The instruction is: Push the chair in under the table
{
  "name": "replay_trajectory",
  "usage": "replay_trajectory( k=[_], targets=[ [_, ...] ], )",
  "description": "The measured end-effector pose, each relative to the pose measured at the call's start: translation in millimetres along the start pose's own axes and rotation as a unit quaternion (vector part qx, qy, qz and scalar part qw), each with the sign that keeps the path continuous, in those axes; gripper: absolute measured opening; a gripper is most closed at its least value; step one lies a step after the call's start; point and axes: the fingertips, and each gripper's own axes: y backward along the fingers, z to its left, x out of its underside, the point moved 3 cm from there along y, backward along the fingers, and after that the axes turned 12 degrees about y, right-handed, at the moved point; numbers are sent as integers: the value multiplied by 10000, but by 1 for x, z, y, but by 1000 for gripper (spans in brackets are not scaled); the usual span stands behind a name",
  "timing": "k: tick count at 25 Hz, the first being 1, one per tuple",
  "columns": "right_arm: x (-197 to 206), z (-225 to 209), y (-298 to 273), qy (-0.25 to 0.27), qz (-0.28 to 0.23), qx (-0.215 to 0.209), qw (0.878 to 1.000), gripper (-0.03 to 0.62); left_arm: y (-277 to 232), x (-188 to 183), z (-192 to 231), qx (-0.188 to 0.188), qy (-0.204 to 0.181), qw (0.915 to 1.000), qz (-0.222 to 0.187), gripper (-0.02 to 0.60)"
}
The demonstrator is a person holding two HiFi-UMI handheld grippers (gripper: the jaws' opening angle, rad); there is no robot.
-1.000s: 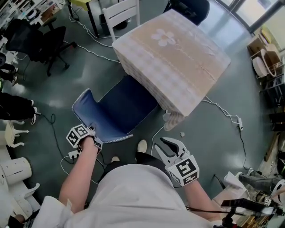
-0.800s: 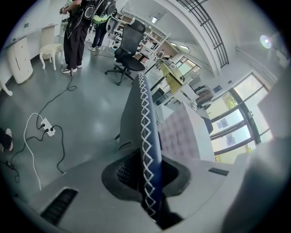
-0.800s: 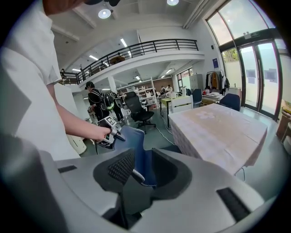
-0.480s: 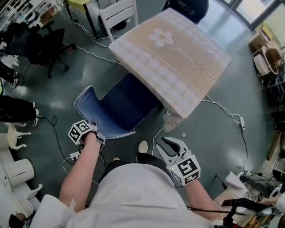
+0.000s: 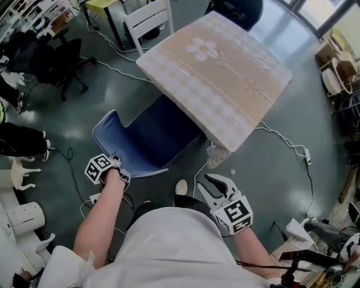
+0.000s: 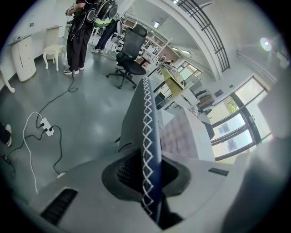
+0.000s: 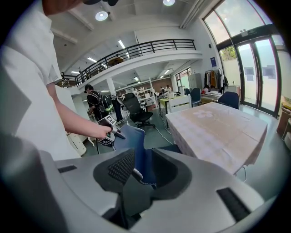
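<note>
A blue chair (image 5: 149,140) with white-stitched edging stands at the near side of a table (image 5: 219,67) covered in a beige checked cloth. The front of its seat is under the table's edge. My left gripper (image 5: 117,160) is shut on the top edge of the chair back. In the left gripper view that stitched edge (image 6: 148,132) runs straight between the jaws. My right gripper (image 5: 216,183) hangs open over the floor near the table's corner, touching nothing. The right gripper view shows the chair (image 7: 132,139) and table (image 7: 218,127) beyond its empty jaws.
A white chair (image 5: 151,19) and a dark chair (image 5: 239,11) stand at the table's far side. A black office chair (image 5: 53,53) is at the left. Cables (image 5: 281,138) and a power strip (image 5: 306,156) lie on the floor. People (image 6: 79,32) stand further off.
My left gripper and the chair back have shifted slightly towards the table. The right gripper stays open, almost where it was.
</note>
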Motion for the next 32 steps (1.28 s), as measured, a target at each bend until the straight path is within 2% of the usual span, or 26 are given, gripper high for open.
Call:
replay_trajectory(
  k=[6, 9, 17, 24, 28, 32],
  targets=[
    [0, -5, -1, 7, -17, -33, 10000, 124, -2, 0, 3, 139, 149, 9998, 77, 54],
    [-1, -4, -1, 13, -23, -56, 10000, 123, -7, 11, 0, 250, 259, 9992, 188, 55],
    [3, -9, 14, -31, -23, 135, 9999, 123, -34, 51, -51, 339, 153, 9990, 246, 60],
    [16, -12, 29, -216, -35, 337, 9992, 124, -34, 56, -49, 277, 82, 9991, 295, 63],
    [18, -9, 30, -221, -89, 382, 9990, 124, -35, 55, -47, 216, -69, 9993, 305, 83],
    [16, 0, 30, -168, -101, 350, 9992, 124, -34, 55, -46, -137, -488, 9981, 362, 116]
  ],
)
